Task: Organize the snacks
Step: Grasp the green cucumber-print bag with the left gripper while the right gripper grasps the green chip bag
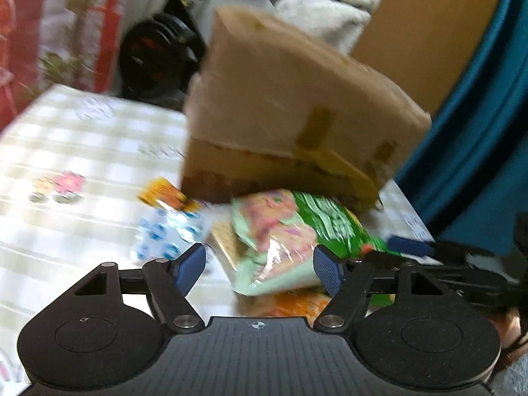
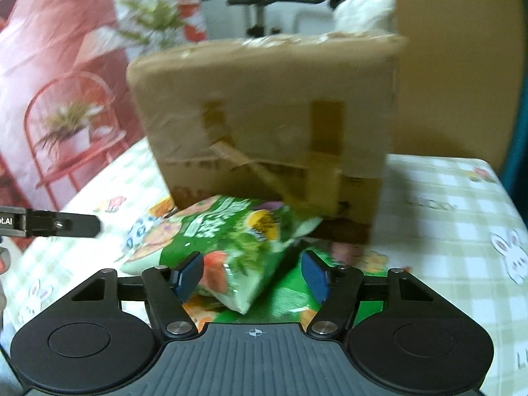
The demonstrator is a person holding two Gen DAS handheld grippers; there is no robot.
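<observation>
A taped cardboard box (image 1: 297, 109) (image 2: 264, 125) stands on the checked tablecloth, with a heap of snack packs at its front. My left gripper (image 1: 260, 272) is open around a pale green pack with pink print (image 1: 274, 250); the right pad is at the pack's edge and the left pad is clear of it. My right gripper (image 2: 251, 277) is open around a bright green bag (image 2: 237, 250) (image 1: 333, 224), whose left side meets the left pad. Both views are blurred.
An orange packet (image 1: 161, 194), a blue-and-white pack (image 1: 168, 237) and a cracker pack (image 1: 224, 244) lie left of the heap. More orange packs (image 2: 211, 316) sit under it. The checked tablecloth (image 2: 445, 198) (image 1: 66, 138) stretches to both sides. A teal cloth (image 1: 478, 99) hangs at right.
</observation>
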